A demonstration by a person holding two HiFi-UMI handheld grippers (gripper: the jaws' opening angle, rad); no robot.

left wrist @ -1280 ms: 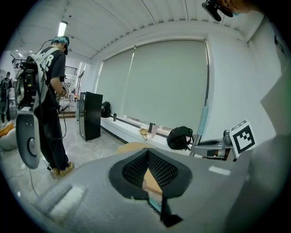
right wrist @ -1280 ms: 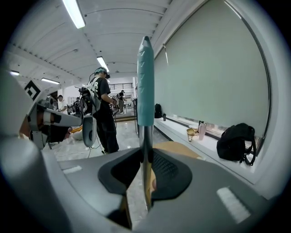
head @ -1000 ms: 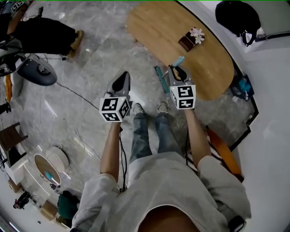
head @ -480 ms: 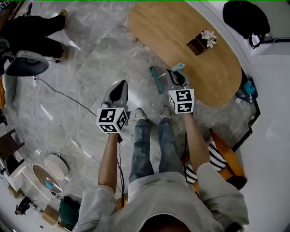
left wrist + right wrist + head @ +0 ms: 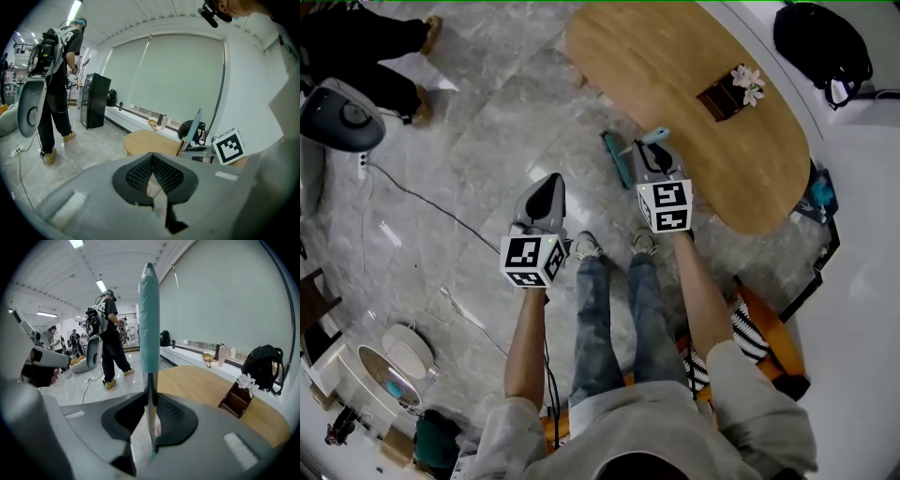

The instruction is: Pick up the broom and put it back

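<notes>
Pickup done: pinching broom [image 5: 149,319] at shaft with right gripper [image 5: 151,420]. Left gripper [image 5: 153,169] pressed together, empty. Remaining: put back; storage spot not visible.

Head view looks steeply down; 2 gripper views face the table [image 5: 675,66].

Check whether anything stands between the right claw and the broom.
Nothing visible does. The right claw is already shut directly on the broom, with its metal shaft pinched between the pads and its teal grip rising above them. The left claw is shut, empty and apart from it.
</notes>
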